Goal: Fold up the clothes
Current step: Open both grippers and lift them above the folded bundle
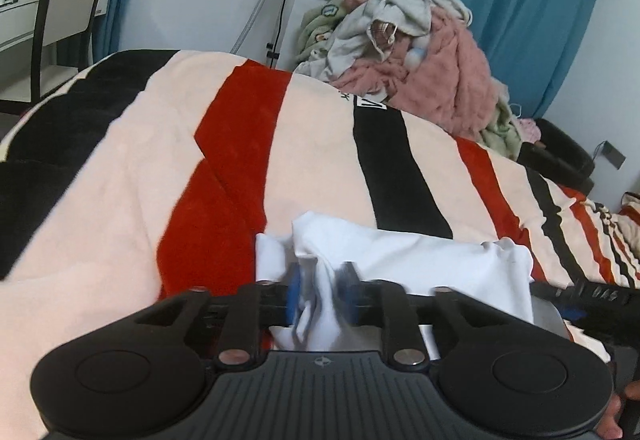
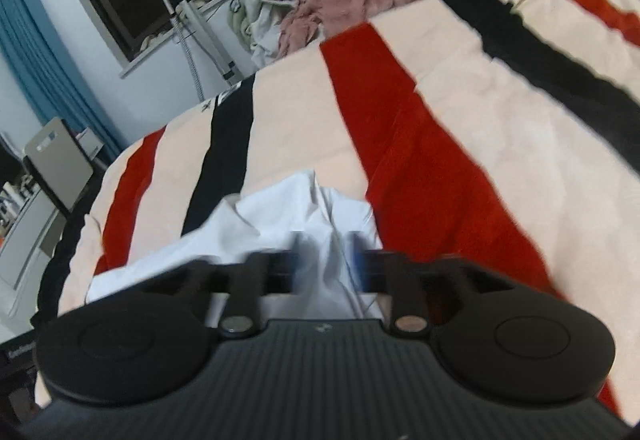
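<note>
The left gripper [image 1: 320, 294] has its blue pads set a little apart with a bunched fold of the white garment [image 1: 400, 256] standing between them. The right gripper [image 2: 328, 264] shows the same, white cloth rising through the gap. Both views are smeared there, so whether the pads press the cloth or merely flank it I cannot tell. Taking one end in each gripper makes sense for stretching the piece out flat before a fold. The garment lies crumpled at the near edge of the striped blanket [image 1: 320, 143], which gives a broad bare surface. A heap of unfolded clothes [image 1: 420, 51] waits at the far side.
</note>
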The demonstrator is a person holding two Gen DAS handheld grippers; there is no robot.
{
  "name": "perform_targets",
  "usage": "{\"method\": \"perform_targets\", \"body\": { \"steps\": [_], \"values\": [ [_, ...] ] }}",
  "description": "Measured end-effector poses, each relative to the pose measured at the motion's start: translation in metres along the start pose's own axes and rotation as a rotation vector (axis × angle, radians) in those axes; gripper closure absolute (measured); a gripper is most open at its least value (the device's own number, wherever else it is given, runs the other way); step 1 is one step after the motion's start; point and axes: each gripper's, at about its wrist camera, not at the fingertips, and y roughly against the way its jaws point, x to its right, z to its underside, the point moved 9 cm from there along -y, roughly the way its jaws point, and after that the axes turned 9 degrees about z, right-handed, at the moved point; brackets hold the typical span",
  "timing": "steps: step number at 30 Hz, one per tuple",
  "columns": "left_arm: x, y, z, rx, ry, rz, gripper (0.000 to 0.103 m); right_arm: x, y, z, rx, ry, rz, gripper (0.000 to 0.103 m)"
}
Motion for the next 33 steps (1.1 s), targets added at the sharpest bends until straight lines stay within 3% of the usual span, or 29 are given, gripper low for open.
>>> {"method": "perform_targets", "body": {
  "steps": [2, 6, 7, 9, 12, 16, 27, 33],
  "values": [
    [0.007, 0.01, -0.006, 0.024, -0.018, 0.02, 0.039, -0.003, 0.015, -0.008, 0.063, -0.011, -0.002, 0.017],
    [0.029, 0.014, -0.013, 0.063, -0.107, 0.036, 0.026, -0.023, 0.03, -0.016, 0.159, 0.078, -0.043, 0.019],
    [0.034, 0.013, -0.013, 0.066, -0.134, 0.036, 0.026, -0.03, 0.03, -0.015, 0.171, 0.119, -0.053, 0.022],
    [0.037, 0.0, -0.004, 0.028, -0.16, 0.031, 0.027, -0.039, 0.02, -0.008, 0.162, 0.19, -0.064, 0.045],
    [0.034, -0.022, 0.014, -0.039, -0.179, 0.019, 0.028, -0.045, -0.008, 0.014, 0.059, 0.24, -0.067, 0.064],
    [0.026, -0.034, 0.024, -0.078, -0.164, 0.011, 0.028, -0.049, -0.023, 0.029, 0.028, 0.299, -0.053, 0.063],
    [0.041, 0.031, 0.056, -0.087, -0.143, 0.013, 0.026, -0.048, 0.062, 0.046, 0.046, 0.311, -0.052, 0.062],
    [0.038, 0.035, 0.077, -0.098, -0.094, -0.029, 0.025, -0.035, 0.063, 0.08, -0.033, 0.326, 0.008, 0.062]
  ]
}}
